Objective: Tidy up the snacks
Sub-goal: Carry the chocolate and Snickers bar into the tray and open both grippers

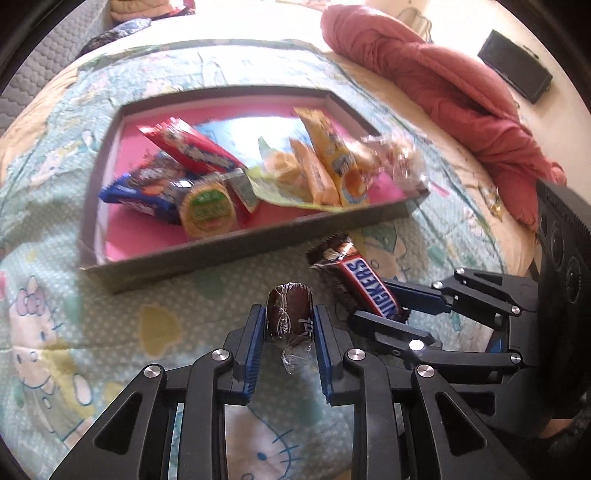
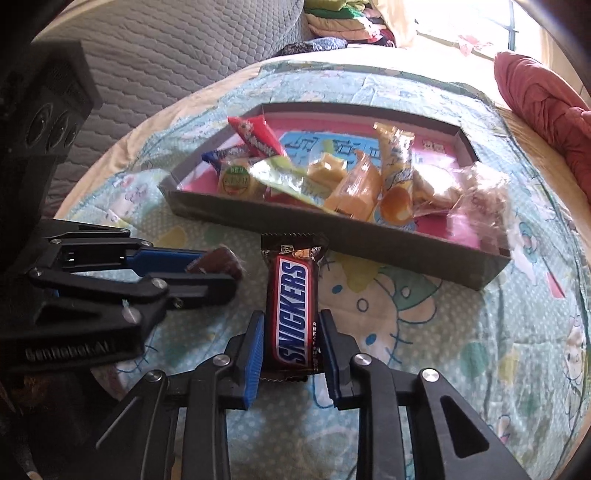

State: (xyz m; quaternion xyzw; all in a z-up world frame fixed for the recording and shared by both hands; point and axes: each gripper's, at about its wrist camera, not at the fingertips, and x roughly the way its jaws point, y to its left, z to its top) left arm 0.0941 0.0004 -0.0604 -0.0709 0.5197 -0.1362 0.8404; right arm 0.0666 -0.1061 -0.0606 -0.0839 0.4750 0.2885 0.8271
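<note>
A grey cardboard tray [image 1: 236, 248] with a pink floor lies on the cartoon-print bed cover and holds several wrapped snacks [image 1: 207, 162]. Just in front of it, my left gripper [image 1: 289, 314] is shut on a small brown sweet in a clear wrapper [image 1: 288, 308], its blue pads against both sides. To its right, the right gripper [image 1: 376, 302] grips a Snickers bar [image 1: 364, 284]. In the right wrist view my right gripper [image 2: 291, 325] is shut on the Snickers bar [image 2: 291, 306], which points at the tray wall [image 2: 369, 236]. The left gripper [image 2: 214, 269] with the brown sweet [image 2: 218, 262] is at the left.
A red quilt [image 1: 436, 85] is bunched on the bed behind and to the right of the tray. A black box [image 1: 517, 64] lies beyond it. A grey quilted mattress edge [image 2: 177, 48] and folded clothes [image 2: 343, 22] stand at the far side.
</note>
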